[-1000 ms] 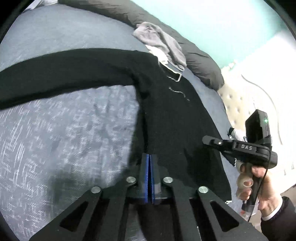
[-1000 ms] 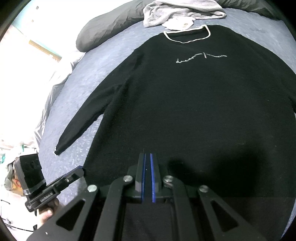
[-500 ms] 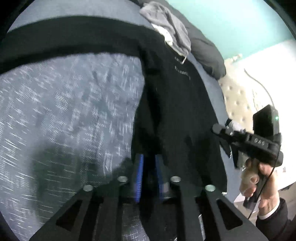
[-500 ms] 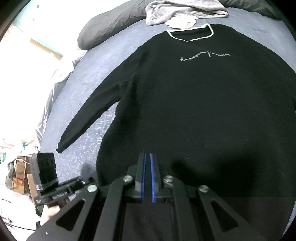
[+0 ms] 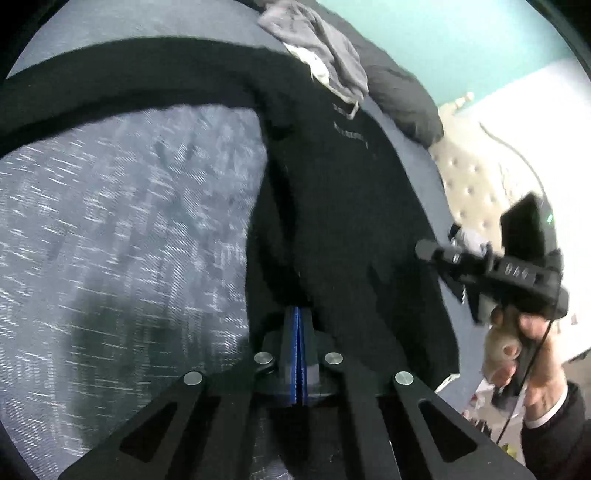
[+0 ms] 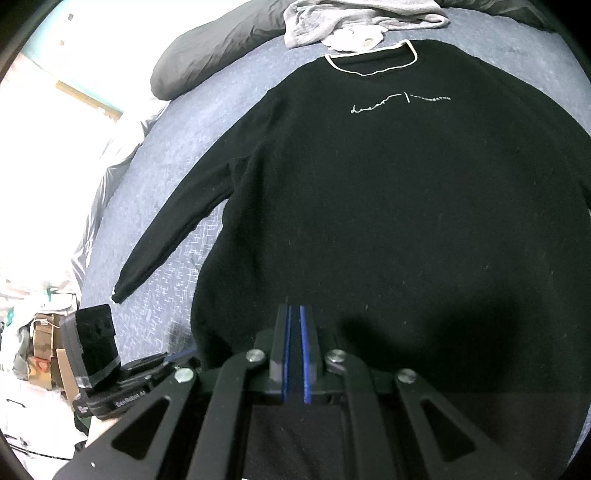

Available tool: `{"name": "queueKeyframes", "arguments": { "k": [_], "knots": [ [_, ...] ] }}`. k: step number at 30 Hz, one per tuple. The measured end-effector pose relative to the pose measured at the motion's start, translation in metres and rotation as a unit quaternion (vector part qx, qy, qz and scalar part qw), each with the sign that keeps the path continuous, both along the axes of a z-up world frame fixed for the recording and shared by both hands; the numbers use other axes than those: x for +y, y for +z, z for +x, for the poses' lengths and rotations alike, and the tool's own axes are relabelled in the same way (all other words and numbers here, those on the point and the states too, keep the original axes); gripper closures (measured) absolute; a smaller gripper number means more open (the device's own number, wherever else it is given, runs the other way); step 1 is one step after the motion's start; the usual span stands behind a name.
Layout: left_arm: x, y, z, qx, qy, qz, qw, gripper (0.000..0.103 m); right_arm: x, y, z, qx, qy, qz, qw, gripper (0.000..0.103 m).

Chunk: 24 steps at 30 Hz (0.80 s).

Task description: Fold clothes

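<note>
Grey-blue bedding (image 5: 122, 229) fills the left wrist view, with a teal wall far behind and a dark pillow (image 5: 402, 96) ahead and to the right of the claw. Compared with a second ago, the left gripper (image 5: 297, 325) is lower and closer to the black sweater (image 5: 351, 206); its blue pads parted for a short time and now they are together again at the left bottom edge of the garment. The fabric seems pinched there, but the picture is blurred and I cannot tell it surely. If the cloth is caught, I judge that the left corner of the hem is ready to be lifted for a fold. The person's hand (image 5: 517, 350) with the other tool is to the right of this claw. In the right wrist view the bedding (image 6: 155, 166) is the same, and here almost nothing has changed. The right gripper (image 6: 294, 332) has its pads nearly together over the lower edge of the black sweater (image 6: 388, 221), with a thin dark gap between them; whether cloth is inside, I cannot tell. The sweater lies flat and face up ahead of the claw, with a white-trimmed collar (image 6: 371, 62) at the far end, a thin white script (image 6: 399, 101) on the chest, and one sleeve (image 6: 173, 243) stretched out to the left. A grey garment (image 6: 354, 18) is crumpled beyond the collar.
</note>
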<state>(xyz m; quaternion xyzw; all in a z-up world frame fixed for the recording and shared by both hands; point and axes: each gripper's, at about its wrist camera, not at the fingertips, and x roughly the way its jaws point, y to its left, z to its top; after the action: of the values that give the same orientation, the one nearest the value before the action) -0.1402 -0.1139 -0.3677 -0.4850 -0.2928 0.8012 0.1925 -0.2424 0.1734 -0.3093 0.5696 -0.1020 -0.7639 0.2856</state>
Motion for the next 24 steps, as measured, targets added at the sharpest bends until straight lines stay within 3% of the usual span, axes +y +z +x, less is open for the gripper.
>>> {"name": "queueKeyframes", "arguments": {
  "k": [6,8,10,12,15,17,19,20,21,22,24],
  "knots": [
    [-0.023,-0.005,0.0,-0.006,0.024,0.032,0.9992,0.103,0.002,0.001,-0.003,0.001,-0.003,0.005,1.0,0.098],
    [-0.022,-0.005,-0.001,-0.007,0.025,0.03,0.9992,0.097,0.001,0.001,-0.003,0.0,-0.002,0.003,1.0,0.098],
    [-0.017,-0.005,-0.003,-0.009,0.023,0.024,0.9994,0.068,0.001,0.001,-0.002,0.0,0.001,0.004,1.0,0.098],
    [-0.013,-0.005,-0.004,-0.008,0.018,0.026,0.9995,0.059,0.004,0.001,-0.002,-0.001,0.0,0.004,1.0,0.098],
    [-0.006,-0.006,-0.006,-0.009,0.005,0.019,0.9998,0.056,0.012,0.001,-0.002,-0.004,-0.003,0.005,1.0,0.098],
    [-0.003,-0.011,-0.007,-0.015,-0.004,0.012,0.9998,0.056,0.02,-0.001,-0.002,-0.006,-0.007,0.012,1.0,0.095],
    [0.002,-0.016,-0.009,-0.022,-0.011,0.006,0.9997,0.058,0.033,-0.003,-0.002,-0.011,-0.017,0.015,1.0,0.078],
    [0.003,-0.018,-0.008,-0.023,-0.015,0.002,0.9996,0.058,0.04,-0.004,-0.001,-0.014,-0.022,0.013,1.0,0.076],
    [0.004,-0.018,-0.009,-0.024,-0.02,-0.003,0.9995,0.07,0.047,-0.006,0.0,-0.017,-0.027,0.012,0.999,0.075],
    [0.006,-0.018,-0.009,-0.023,-0.026,-0.008,0.9994,0.088,0.054,-0.006,0.001,-0.019,-0.031,0.012,0.999,0.075],
    [0.008,-0.016,-0.008,-0.02,-0.034,-0.018,0.9991,0.095,0.069,-0.005,0.004,-0.018,-0.04,0.014,0.999,0.075]
  ]
}}
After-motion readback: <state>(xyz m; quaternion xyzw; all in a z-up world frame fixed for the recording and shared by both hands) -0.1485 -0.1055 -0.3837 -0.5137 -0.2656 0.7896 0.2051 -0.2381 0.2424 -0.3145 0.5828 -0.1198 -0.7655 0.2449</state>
